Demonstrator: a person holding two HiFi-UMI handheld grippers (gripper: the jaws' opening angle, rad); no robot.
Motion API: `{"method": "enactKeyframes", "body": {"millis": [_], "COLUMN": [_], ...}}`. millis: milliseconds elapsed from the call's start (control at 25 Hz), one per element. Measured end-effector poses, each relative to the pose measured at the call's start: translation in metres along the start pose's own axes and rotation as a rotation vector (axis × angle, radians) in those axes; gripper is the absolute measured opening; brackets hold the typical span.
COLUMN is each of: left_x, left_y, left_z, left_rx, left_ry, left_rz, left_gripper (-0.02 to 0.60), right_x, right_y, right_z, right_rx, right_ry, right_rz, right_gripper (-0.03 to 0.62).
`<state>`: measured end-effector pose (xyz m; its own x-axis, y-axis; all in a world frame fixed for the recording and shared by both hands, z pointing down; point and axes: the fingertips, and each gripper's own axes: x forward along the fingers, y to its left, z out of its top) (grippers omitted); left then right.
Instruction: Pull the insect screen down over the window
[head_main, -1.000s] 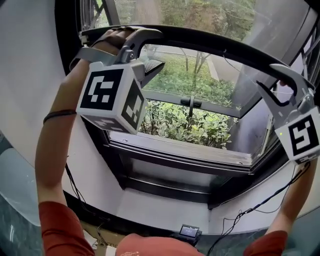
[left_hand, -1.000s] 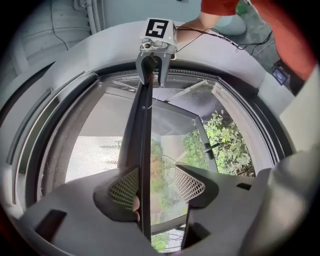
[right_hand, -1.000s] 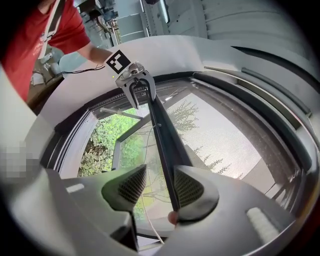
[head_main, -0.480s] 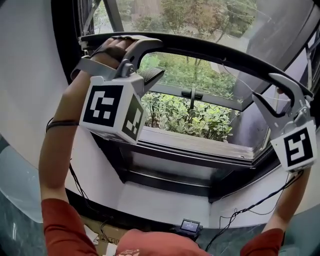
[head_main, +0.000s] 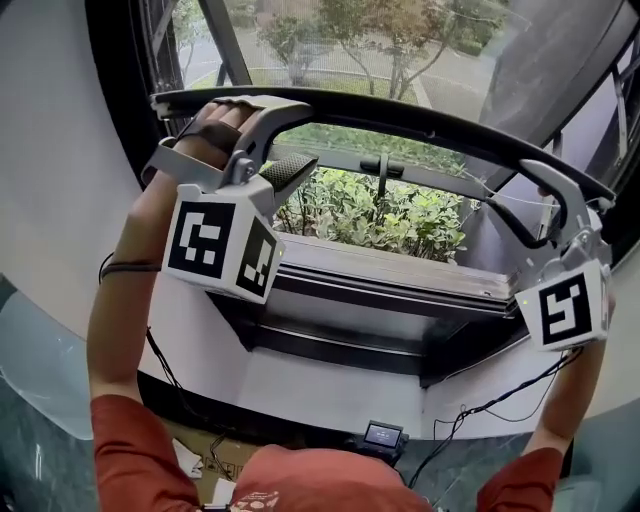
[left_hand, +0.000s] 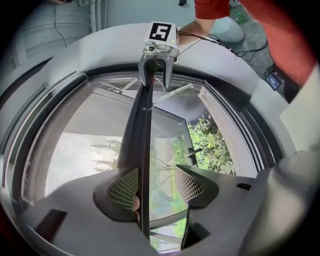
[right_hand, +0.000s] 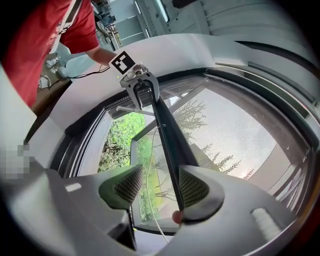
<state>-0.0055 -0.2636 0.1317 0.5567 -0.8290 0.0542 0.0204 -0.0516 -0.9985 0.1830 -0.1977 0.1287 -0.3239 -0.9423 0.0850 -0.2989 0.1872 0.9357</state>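
The insect screen's dark pull bar (head_main: 400, 112) arches across the window, with grey mesh (left_hand: 80, 150) above it. My left gripper (head_main: 285, 135) straddles the bar's left end. In the left gripper view the bar (left_hand: 142, 125) lies against the left pad, and the other pad stands apart from it. My right gripper (head_main: 528, 197) straddles the bar's right end. Its jaws are opening; the bar (right_hand: 170, 135) runs between them next to the right pad, clear of the left one. Each gripper view shows the other gripper at the bar's far end.
Below the bar the tilted window sash with its handle (head_main: 383, 190) stands open over green shrubs (head_main: 400, 220). A thin white cord (right_hand: 150, 165) hangs beside the bar. On the floor lie a small device with a screen (head_main: 383, 434) and black cables (head_main: 480, 410).
The bar and both grippers have come down, closer to the sash handle. More mesh-covered window now shows above the bar.
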Motion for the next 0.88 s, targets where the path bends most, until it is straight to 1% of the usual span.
{"method": "enactKeyframes", "body": {"millis": [280,440,560,600,640,880], "left_x": [0.002,0.004,0.006,0.007,0.006,0.005], "left_y": [-0.037,-0.05,-0.066,-0.072,-0.077,-0.101], "left_z": [-0.004,-0.004,-0.004,-0.004,-0.003,-0.002], "left_rx": [-0.018,-0.023,-0.031,-0.035,-0.037,-0.056], "left_ry": [0.003,0.01,0.006,0.003,0.002,-0.004], "left_rz": [-0.081,-0.099,-0.119,-0.123,-0.127,-0.164], "left_gripper": [0.229,0.229,0.23,0.23,0.23,0.23], "right_x": [0.006,0.007,0.01,0.01,0.01,0.008], "right_y": [0.029,0.04,0.056,0.061,0.066,0.09], "right_z": [-0.008,-0.013,-0.021,-0.023,-0.024,-0.031], "right_rx": [0.042,0.081,0.079,0.079,0.084,0.143], "right_ry": [0.002,0.006,0.029,0.027,0.022,0.02], "right_rz": [0.051,0.064,0.087,0.092,0.095,0.127], "right_gripper": [0.239,0.244,0.247,0.247,0.261,0.264]}}
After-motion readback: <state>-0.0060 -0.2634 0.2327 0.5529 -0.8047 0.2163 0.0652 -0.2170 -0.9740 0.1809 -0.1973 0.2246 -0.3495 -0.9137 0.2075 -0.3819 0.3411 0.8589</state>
